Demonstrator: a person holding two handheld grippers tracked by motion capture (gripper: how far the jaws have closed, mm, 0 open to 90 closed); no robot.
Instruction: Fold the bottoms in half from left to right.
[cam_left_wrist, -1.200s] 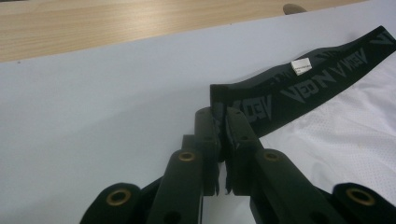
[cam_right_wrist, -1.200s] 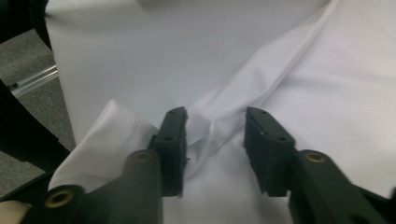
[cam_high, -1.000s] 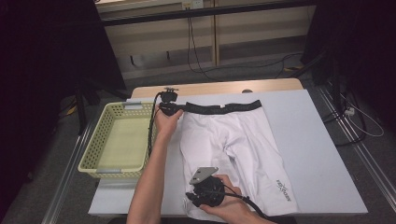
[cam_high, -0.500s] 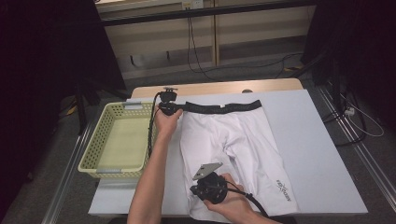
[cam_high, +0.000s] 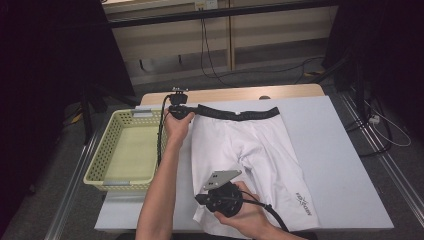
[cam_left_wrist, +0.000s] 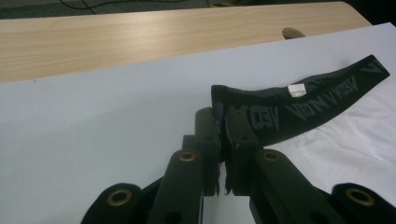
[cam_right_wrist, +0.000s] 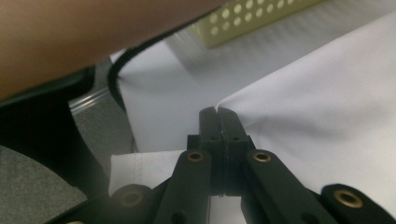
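White shorts (cam_high: 250, 150) with a black lettered waistband (cam_high: 235, 114) lie flat on the table's pale sheet (cam_high: 340, 160), waistband toward the far edge, legs toward the person. One leg carries a small dark logo near its hem.

Left gripper (cam_left_wrist: 220, 122): jaws nearly closed, pinching the left end of the waistband, which stands up off the sheet between them. In the high view this gripper (cam_high: 178, 107) sits at the far-left corner of the garment, the hand behind it.

Right gripper (cam_right_wrist: 218, 116): jaws pressed together on a fold of white fabric at the near left leg hem. In the high view it (cam_high: 220, 197) rests over that hem, grey plate uppermost.

A yellow perforated basket (cam_high: 107, 150) stands just left of the shorts, at the sheet's left edge.

A strip of bare wood tabletop (cam_left_wrist: 140, 37) shows beyond the sheet. Surroundings: dark floor, loose cables (cam_high: 210, 55), a pale panelled wall behind, metal rails along both sides.
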